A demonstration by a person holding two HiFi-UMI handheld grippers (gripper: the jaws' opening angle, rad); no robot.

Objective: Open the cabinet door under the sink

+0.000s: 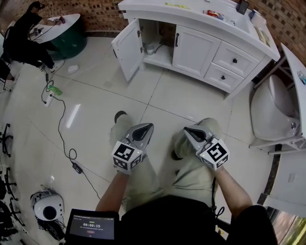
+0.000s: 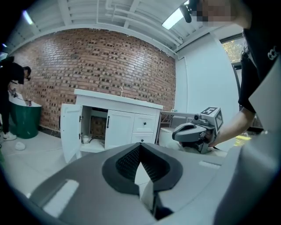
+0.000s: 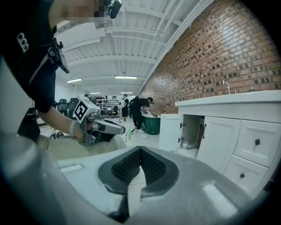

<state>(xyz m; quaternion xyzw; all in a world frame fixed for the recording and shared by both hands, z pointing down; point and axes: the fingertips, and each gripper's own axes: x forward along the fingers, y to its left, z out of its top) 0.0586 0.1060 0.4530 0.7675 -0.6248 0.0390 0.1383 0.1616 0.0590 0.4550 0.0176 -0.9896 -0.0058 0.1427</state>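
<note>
1. Black tablet screen point(image 1: 91, 224), at the person's lap edge, nearest the head camera.
2. Khaki-trousered legs point(image 1: 143, 177) of the person, feet on the floor.
3. Left gripper point(image 1: 147, 128), grey with a marker cube, held above the left knee. Jaws together at the tips point(image 2: 140, 149), nothing between them.
4. Right gripper point(image 1: 189, 130), same build, above the right knee and level with the left one, apart from it. Jaws together point(image 3: 139, 151), empty.
5. Pale glossy tiled floor point(image 1: 181, 95), between the knees and the cabinet.
6. Thin black cable point(image 1: 61, 124), trailing over the floor at left, near a round white floor device point(image 1: 48, 206).
7. White sink cabinet point(image 1: 201, 26), against the red brick wall point(image 1: 103, 12), well apart from both grippers.
8. White panelled cabinet door point(image 1: 126, 48), left-hand door under the sink: swung wide open on its left hinges, the compartment inside exposed. The right-hand white door point(image 1: 193, 50) beside it is closed; two white drawers point(image 1: 228, 67) sit further right.
9. Round dark green tub point(image 1: 69, 38), far left, a person in black beside it.
</note>
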